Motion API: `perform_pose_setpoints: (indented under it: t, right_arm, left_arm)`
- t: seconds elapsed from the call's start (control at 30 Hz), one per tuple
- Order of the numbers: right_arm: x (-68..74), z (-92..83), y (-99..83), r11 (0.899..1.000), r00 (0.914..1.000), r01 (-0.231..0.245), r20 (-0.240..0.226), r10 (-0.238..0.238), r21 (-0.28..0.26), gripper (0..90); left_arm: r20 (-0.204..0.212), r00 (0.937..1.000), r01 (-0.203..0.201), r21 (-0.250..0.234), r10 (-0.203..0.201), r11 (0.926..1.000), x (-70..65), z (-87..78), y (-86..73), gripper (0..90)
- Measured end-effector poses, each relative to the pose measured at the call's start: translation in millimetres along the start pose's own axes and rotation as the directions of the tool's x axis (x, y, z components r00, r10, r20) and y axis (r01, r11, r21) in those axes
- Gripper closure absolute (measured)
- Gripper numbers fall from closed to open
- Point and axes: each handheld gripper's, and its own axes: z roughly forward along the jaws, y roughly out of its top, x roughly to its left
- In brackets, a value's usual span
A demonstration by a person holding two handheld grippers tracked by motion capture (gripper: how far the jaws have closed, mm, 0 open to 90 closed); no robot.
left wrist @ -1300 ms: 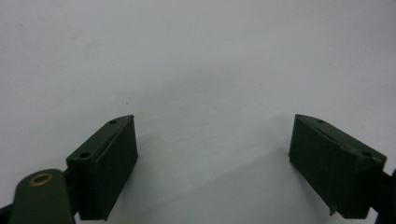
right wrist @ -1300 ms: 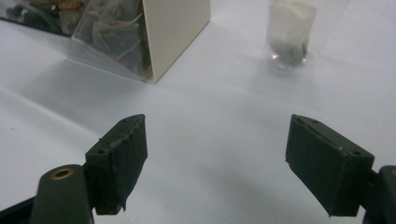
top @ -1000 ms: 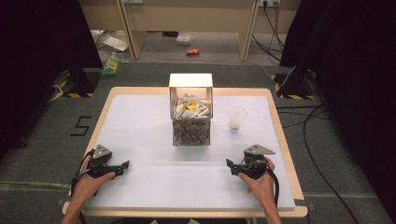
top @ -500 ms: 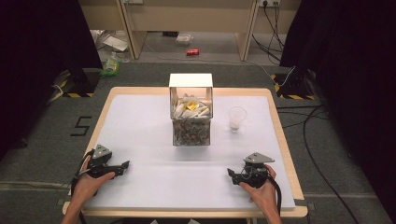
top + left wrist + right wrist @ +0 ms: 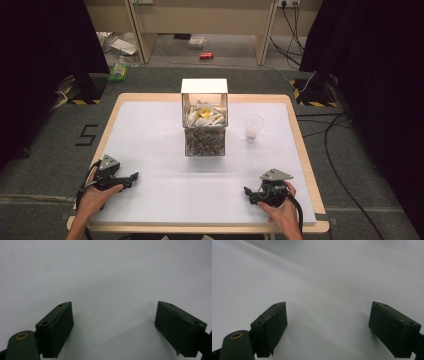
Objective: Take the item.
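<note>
Clear box [image 5: 204,117] mid-table, cup [image 5: 253,126] beside it; left claw [image 5: 131,177] and right claw [image 5: 248,192] both wide, empty.

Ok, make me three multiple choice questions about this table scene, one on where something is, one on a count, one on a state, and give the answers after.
1. Where does the clear plastic cup stand relative to the clear box?
A. To the right of it
B. To the left of it
C. Inside it

2. How many cups stand on the white table?
A. Three
B. One
C. Two

3. What state is the left tool in?
A. Shut on a cup
B. Shut on nothing
C. Open, holding nothing

Answers: 1 A, in the high view the cup sits right of the box, apart from it. 2 B, a single cup is there. 3 C, the left gripper view has the jaws wide apart over bare table.
</note>
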Motion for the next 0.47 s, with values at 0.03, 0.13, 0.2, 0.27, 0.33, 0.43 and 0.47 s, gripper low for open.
perform_pose_setpoints:
  t: [0.03,0.13,0.2,0.27,0.33,0.43,0.47]
  right_arm:
    - [0.9,0.2,0.0,1.0,1.0,0.006,0.002,-0.006,0.003,15.2]
    - [2.6,0.7,0.2,1.0,0.9998,0.016,0.013,-0.016,0.011,15.0]
    - [2.5,0.7,0.1,1.0,0.9998,0.015,0.013,-0.015,0.009,14.9]
    - [2.5,0.7,0.1,1.0,0.9998,0.016,0.013,-0.016,0.012,14.8]
    - [2.6,0.7,0.0,1.0,0.9998,0.017,0.013,-0.017,0.012,14.8]
    - [2.7,0.8,0.0,1.0,0.9998,0.017,0.013,-0.017,0.012,14.7]
    - [2.6,0.8,0.0,1.0,0.9998,0.017,0.013,-0.018,0.011,14.7]
  left_arm:
    - [0.0,1.0,-0.001,0.0,0.001,1.0,0.0,0.0,0.0,14.5]
    - [-0.001,1.0,-0.002,0.001,0.002,1.0,0.1,-0.1,0.0,14.5]
    - [0.0,1.0,-0.001,0.0,0.001,1.0,0.0,0.0,0.0,14.5]
    - [-0.001,1.0,-0.001,0.0,0.001,1.0,-0.1,0.0,0.0,14.5]
    - [-0.001,1.0,-0.001,0.0,0.001,1.0,-0.1,0.0,0.0,14.5]
    - [-0.001,1.0,0.0,0.0,0.0,1.0,-0.1,0.0,0.0,14.5]
    - [0.0,1.0,-0.001,0.0,0.001,1.0,0.0,0.0,0.0,14.5]
